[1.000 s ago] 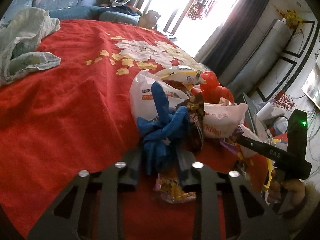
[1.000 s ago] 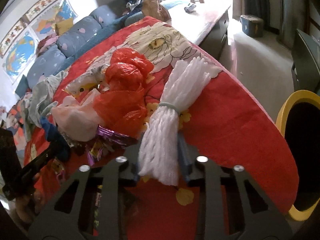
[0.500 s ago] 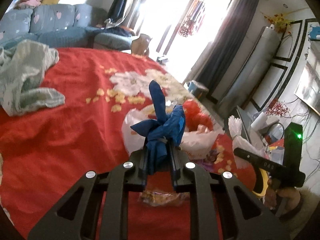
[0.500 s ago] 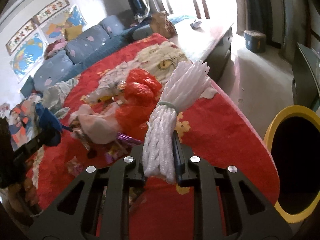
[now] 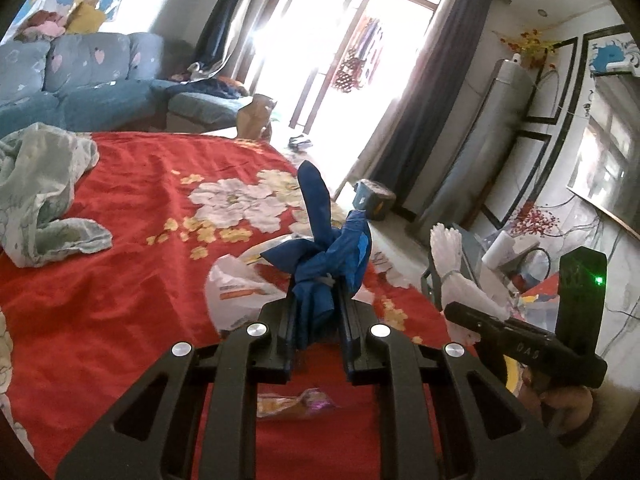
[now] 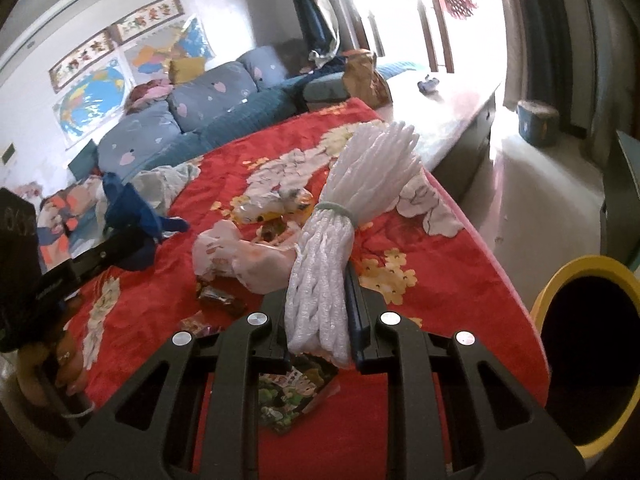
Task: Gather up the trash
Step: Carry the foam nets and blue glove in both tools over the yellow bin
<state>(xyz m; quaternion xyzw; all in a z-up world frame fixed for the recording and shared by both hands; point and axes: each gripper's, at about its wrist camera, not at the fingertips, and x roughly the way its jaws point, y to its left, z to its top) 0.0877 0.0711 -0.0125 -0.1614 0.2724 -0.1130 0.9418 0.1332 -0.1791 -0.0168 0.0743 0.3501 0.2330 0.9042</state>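
Observation:
My left gripper point(image 5: 316, 300) is shut on a crumpled blue plastic bag point(image 5: 324, 248), held up above the red flowered blanket point(image 5: 120, 280). My right gripper point(image 6: 320, 312) is shut on a white foam-net bundle point(image 6: 352, 208) tied with a pale green band, also lifted off the blanket point(image 6: 460, 264). From the left wrist view the right gripper point(image 5: 452, 308) shows at the right edge with the white bundle point(image 5: 452, 264). The right wrist view catches the left gripper point(image 6: 116, 240) at the left with the blue bag point(image 6: 132, 208). A white plastic bag point(image 6: 244, 256) and snack wrappers point(image 6: 292, 392) lie on the blanket.
A yellow-rimmed bin point(image 6: 592, 320) stands on the floor right of the bed edge. A pale green cloth point(image 5: 44, 188) lies at the blanket's left. Behind are a blue sofa point(image 5: 80, 80), a low white table point(image 6: 440, 96) and bright glass doors point(image 5: 340, 52).
Both grippers have risen off the trash pile, the left lifting the blue bag and the right lifting the white bundle. The pile and blanket now sit lower in both views.

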